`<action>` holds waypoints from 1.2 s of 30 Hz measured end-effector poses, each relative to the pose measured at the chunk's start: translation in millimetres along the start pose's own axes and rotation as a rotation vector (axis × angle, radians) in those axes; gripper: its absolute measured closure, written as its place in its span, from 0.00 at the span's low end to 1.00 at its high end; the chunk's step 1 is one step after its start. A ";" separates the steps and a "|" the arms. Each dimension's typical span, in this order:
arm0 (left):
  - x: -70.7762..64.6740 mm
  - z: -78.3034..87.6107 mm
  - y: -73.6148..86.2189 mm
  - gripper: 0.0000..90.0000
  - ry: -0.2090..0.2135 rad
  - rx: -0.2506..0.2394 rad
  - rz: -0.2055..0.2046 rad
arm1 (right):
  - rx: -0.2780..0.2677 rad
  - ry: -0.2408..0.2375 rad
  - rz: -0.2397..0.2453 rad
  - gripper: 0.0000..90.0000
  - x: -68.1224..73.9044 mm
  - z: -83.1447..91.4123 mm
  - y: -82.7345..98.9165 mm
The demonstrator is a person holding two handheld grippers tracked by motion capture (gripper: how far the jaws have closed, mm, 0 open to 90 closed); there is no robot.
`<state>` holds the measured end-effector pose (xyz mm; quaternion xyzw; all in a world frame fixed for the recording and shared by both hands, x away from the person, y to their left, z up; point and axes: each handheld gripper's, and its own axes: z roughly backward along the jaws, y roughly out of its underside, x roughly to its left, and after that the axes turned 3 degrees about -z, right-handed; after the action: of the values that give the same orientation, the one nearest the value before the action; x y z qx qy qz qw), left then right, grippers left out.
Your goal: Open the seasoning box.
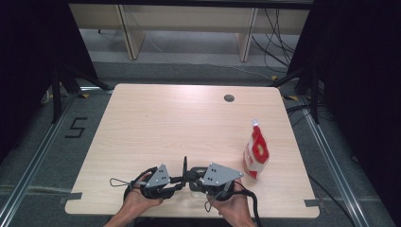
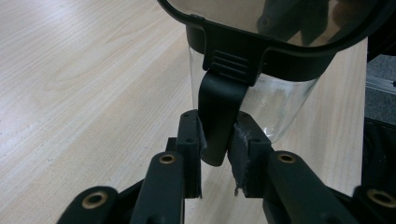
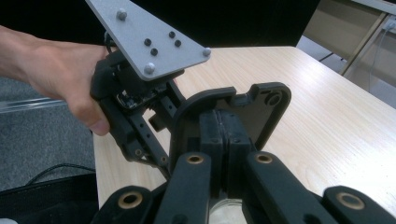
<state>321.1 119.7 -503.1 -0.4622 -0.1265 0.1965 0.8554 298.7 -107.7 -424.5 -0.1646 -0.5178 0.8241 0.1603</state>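
Two hand-held grippers working on a clear container (image 2: 280,109) with a black hinged lid (image 3: 254,109), near the front edge of the table (image 1: 156,123), roughly midway along it. The left gripper (image 2: 217,140) is closed on the black latch tab (image 2: 217,116) that hangs from the lid frame over the container's transparent wall; its padded jaws pinch the tab from both sides. The right gripper (image 3: 222,135) has its jaws fully together, their tips pressed against the dark underside of the lid, which stands raised on edge; whether a rim or lip is caught between the jaws cannot be told. In the high view the left gripper (image 1: 158,182) and right gripper (image 1: 215,182) meet over the container, each carrying a grey three-cornered plate. The step in hand appears to be opening the container: one gripper steadies it by the latch while the other swings the lid up. The next move likely calls for holding the base still and turning the lid about its hinge without tipping the body. A red-and-white pouch (image 1: 256,153) stands upright near the right edge of the table, well apart from the container.
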 end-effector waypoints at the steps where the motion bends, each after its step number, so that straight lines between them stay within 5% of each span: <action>1: -0.3 0.1 -0.1 0.82 0.000 0.000 0.001 | -0.003 0.000 -0.002 1.00 0.5 -1.2 -1.0; 28: -0.7 0.5 -0.8 0.80 0.002 0.001 0.026 | -0.007 -0.022 0.000 1.00 1.4 -9.2 -4.2; 36: 1.0 5.0 1.0 0.69 0.000 -0.019 0.008 | -0.012 0.019 -0.014 0.94 -4.1 10.5 7.0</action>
<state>319.8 124.4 -501.2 -0.4706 -0.1268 0.1986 0.8503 297.2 -120.8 -426.1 -0.1698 -0.5223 0.8183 0.1699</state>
